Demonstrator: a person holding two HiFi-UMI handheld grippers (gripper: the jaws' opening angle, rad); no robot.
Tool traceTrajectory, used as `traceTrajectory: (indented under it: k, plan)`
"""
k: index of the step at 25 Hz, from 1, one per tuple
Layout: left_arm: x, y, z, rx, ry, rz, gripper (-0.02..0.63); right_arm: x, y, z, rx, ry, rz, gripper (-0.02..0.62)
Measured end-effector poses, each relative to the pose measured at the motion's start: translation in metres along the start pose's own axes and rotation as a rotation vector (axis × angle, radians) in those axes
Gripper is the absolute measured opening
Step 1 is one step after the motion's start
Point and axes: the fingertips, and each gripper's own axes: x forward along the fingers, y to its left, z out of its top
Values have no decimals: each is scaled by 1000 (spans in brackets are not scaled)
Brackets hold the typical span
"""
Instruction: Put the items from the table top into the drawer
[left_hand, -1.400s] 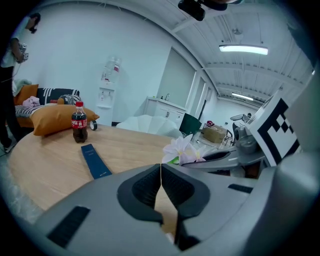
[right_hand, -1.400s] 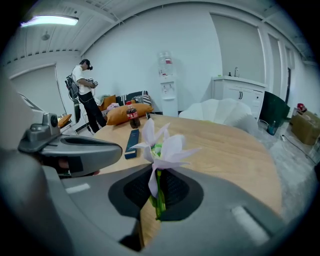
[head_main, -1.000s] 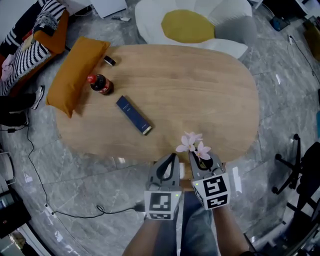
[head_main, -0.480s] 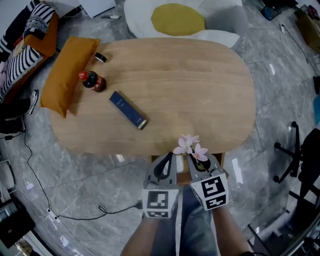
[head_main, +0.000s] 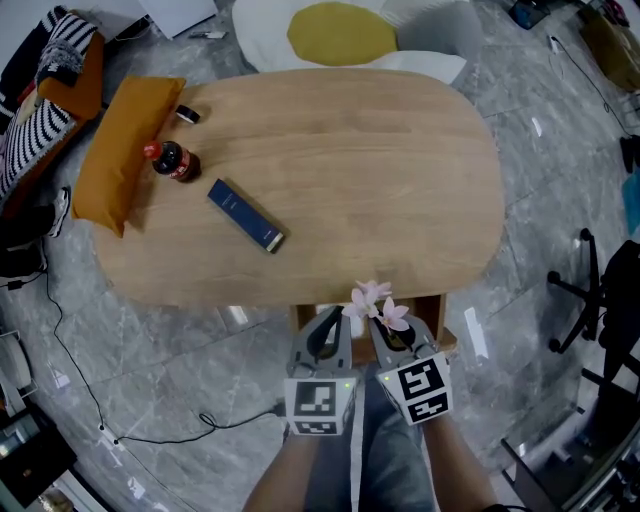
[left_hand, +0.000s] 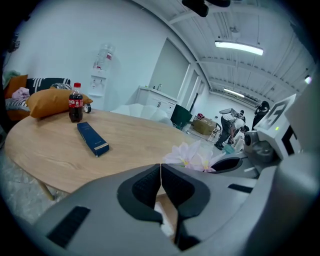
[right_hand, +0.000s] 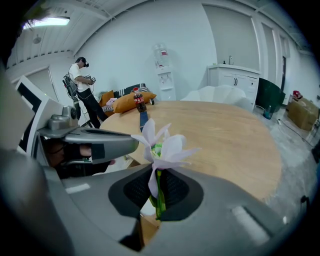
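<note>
An artificial pink-white flower (head_main: 376, 301) stands upright between the pads of my right gripper (head_main: 388, 332), which is shut on its green stem (right_hand: 158, 192). The bloom (right_hand: 163, 145) rises above the jaws, just off the near edge of the oval wooden table (head_main: 330, 150). Beside it on the left, my left gripper (head_main: 328, 330) is shut and holds nothing; its pads meet in the left gripper view (left_hand: 160, 172). Below both grippers the open wooden drawer (head_main: 441, 338) juts out from under the table. A blue box (head_main: 245, 215) and a cola bottle (head_main: 171, 160) rest on the table's left part.
An orange cushion (head_main: 124, 148) overlaps the table's left end, with a small dark object (head_main: 187, 114) by it. A white and yellow seat (head_main: 345, 35) lies beyond the table. A cable (head_main: 150, 430) runs over the grey floor. A person (right_hand: 82, 85) stands far off.
Both grippers have drawn back together from above the tabletop to just off its near edge and sunk slightly, the flower going with the right one. The drawer has come into sight beneath them.
</note>
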Motion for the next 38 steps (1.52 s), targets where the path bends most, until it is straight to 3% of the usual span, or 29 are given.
traceTrajectory:
  k: [24, 38]
  plan:
    - [0, -12, -30, 2, 36, 13, 12, -2, 6, -63, 13, 95, 51, 21]
    - [7, -14, -42, 19, 60, 0, 12, 22, -4, -95, 44, 148, 20, 21]
